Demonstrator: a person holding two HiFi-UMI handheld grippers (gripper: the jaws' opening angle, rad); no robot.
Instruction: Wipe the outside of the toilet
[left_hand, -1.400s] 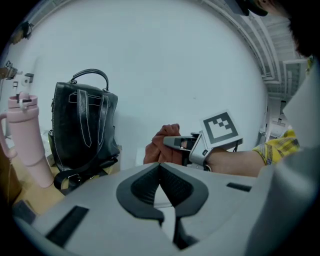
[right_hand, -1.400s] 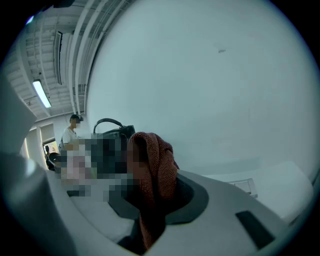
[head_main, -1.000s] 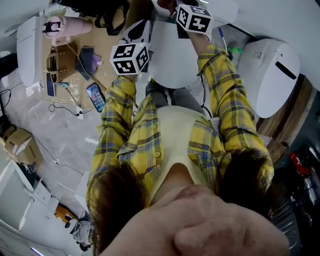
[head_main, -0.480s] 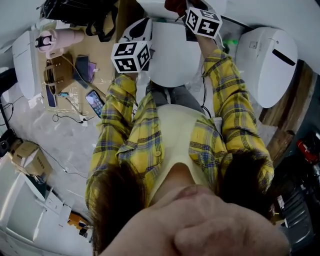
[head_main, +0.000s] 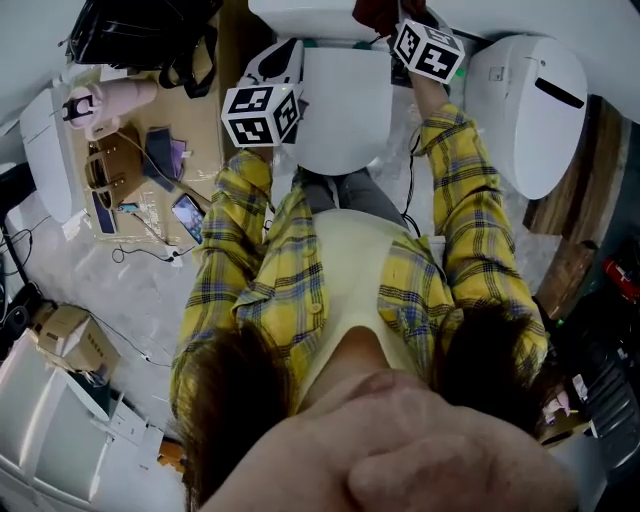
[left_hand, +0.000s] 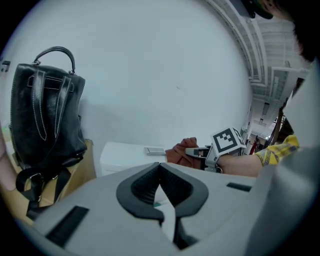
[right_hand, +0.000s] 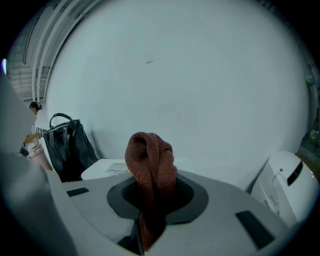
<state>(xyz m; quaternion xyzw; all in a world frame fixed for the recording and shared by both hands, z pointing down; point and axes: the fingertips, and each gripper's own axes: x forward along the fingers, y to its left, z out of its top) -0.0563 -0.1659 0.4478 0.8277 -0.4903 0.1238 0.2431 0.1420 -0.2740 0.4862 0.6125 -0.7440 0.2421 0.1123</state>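
Note:
The white toilet has its lid (head_main: 345, 110) down and its tank (head_main: 310, 15) against the wall. My right gripper (head_main: 398, 22) is shut on a brown knitted cloth (head_main: 376, 12) at the tank's right end. In the right gripper view the cloth (right_hand: 150, 170) stands bunched up out of the shut jaws, with the tank top (right_hand: 107, 167) to the left below. My left gripper (head_main: 278, 62) hovers beside the lid's left edge. In its own view the left gripper (left_hand: 160, 167) is shut with nothing between its pads. That view also takes in the tank (left_hand: 125, 155), the cloth (left_hand: 181, 152) and the right gripper (left_hand: 200, 151).
A second white toilet (head_main: 530, 100) stands to the right. A black bag (left_hand: 42, 120) sits left of the tank on a wooden board (head_main: 205, 95) with a phone (head_main: 188, 217) and small items. Cables (head_main: 130, 250) run over the marble floor, with boxes (head_main: 75, 340) at left.
My right gripper has carried the cloth to the right along the tank. The left gripper has stayed beside the lid. The head view has shifted slightly.

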